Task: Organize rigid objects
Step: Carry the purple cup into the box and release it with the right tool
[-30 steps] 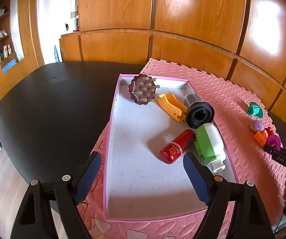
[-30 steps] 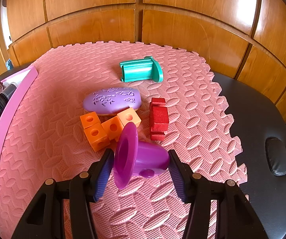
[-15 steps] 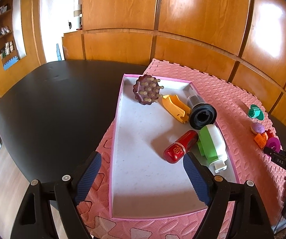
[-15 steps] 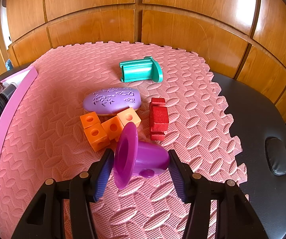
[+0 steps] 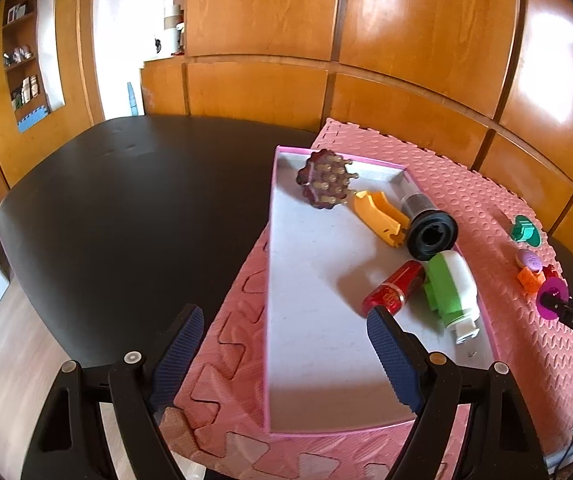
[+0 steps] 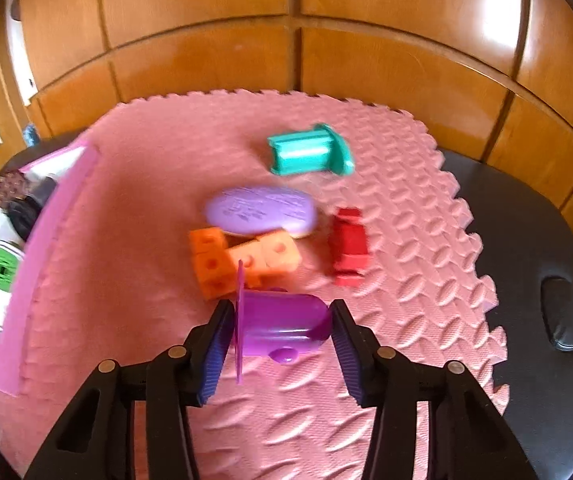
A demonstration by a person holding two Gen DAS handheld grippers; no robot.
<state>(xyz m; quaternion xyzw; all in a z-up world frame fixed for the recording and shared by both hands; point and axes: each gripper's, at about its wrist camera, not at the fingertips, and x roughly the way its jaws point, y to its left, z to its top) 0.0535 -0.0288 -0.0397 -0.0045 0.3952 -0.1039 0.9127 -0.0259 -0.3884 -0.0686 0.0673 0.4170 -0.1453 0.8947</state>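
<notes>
My right gripper (image 6: 282,334) was closing on the purple flanged piece (image 6: 282,324), which lay on its side on the pink foam mat (image 6: 386,420), just in front of the orange blocks (image 6: 242,260), both pads pressed against it. My left gripper (image 5: 282,352) hung released, with nothing between its jaws, above the near end of the pink tray (image 5: 306,360), which held a red cylinder (image 5: 396,292) and a green-and-white piece (image 5: 452,292).
</notes>
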